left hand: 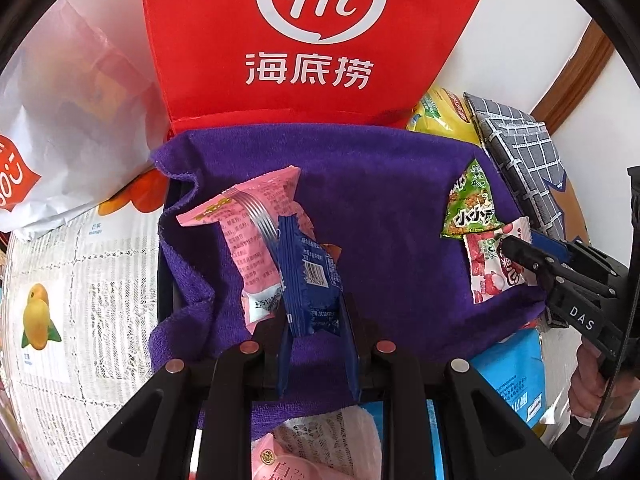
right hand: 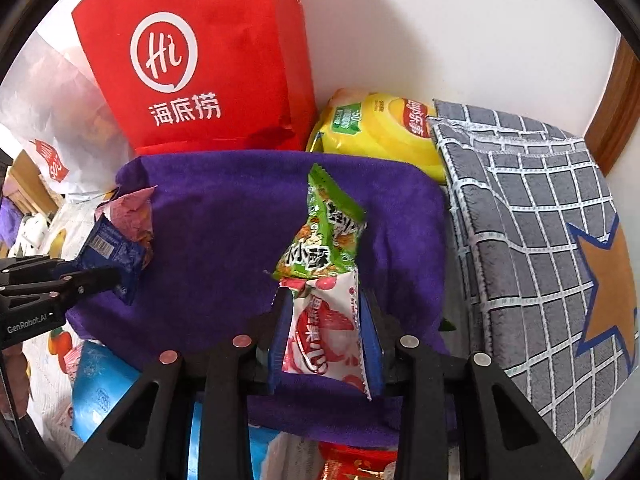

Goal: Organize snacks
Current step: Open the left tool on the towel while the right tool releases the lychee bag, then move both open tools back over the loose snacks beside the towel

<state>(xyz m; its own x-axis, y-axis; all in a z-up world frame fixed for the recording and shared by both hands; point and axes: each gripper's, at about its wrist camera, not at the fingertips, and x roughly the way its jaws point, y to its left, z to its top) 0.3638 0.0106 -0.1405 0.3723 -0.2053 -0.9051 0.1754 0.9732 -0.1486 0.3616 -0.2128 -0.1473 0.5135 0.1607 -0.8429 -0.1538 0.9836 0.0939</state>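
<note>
Left gripper (left hand: pixel 316 320) tight on blue packet (left hand: pixel 310 276), right gripper (right hand: pixel 324 340) at three o'clock tight on white lychee packet (right hand: pixel 324 336), both over purple cloth (left hand: pixel 380 184).

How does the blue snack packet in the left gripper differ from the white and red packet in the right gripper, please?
The blue packet is dark blue with a barcode showing; the white and red packet shows fruit pictures. A pink packet overlaps the blue one; a green packet overlaps the white one. Both are clamped over the purple towel.
</note>
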